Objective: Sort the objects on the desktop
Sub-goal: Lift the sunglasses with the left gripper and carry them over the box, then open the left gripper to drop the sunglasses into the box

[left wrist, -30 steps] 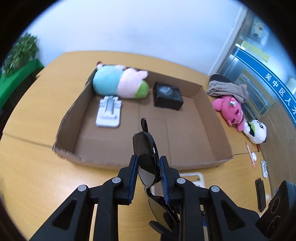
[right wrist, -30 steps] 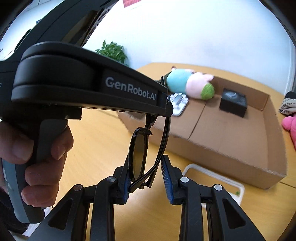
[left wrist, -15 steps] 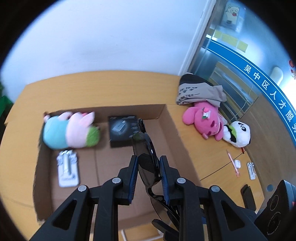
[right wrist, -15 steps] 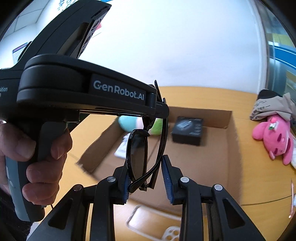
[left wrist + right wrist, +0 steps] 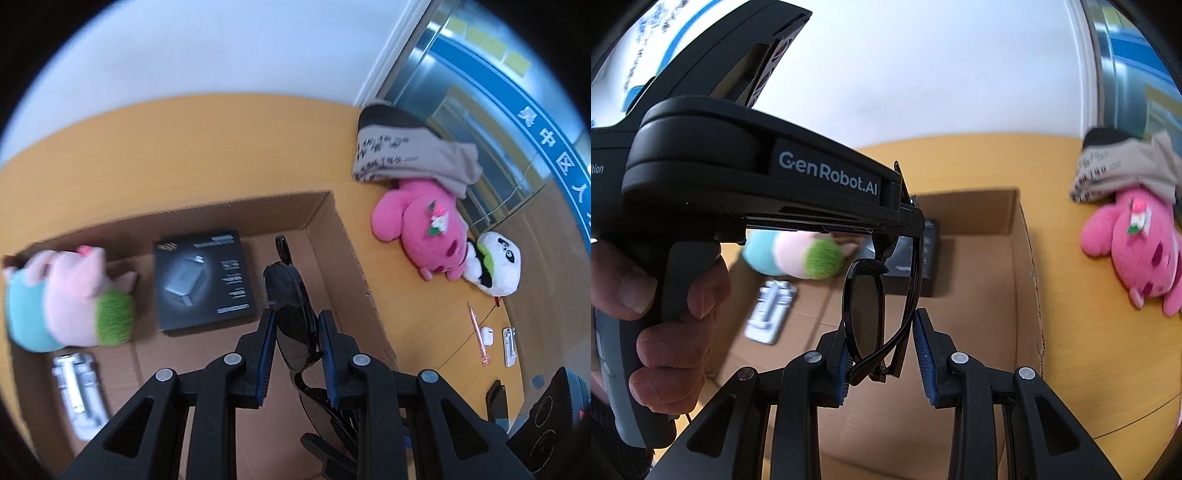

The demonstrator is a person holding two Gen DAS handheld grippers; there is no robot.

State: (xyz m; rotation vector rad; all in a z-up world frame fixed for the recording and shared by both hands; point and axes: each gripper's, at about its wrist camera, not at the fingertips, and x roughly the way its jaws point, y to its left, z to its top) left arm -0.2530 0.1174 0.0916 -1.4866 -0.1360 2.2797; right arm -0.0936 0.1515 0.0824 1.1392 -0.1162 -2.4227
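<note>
Between both jaws, sunglasses [image 5: 291, 314].

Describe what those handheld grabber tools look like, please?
Both are matte black plastic: the left gripper and right gripper have angular triangular arms with silver rivets and ribbed blue pads. One body reads "GenRobot.AI" in white, on a pistol-style handle.

You've got glossy black plastic sunglasses [image 5: 291, 314] over a matt, rough-edged cardboard box [image 5: 343, 251]; inside it, a fuzzy cloth plush [image 5: 70, 299] and a satin-finish black carton [image 5: 203, 280].
</note>
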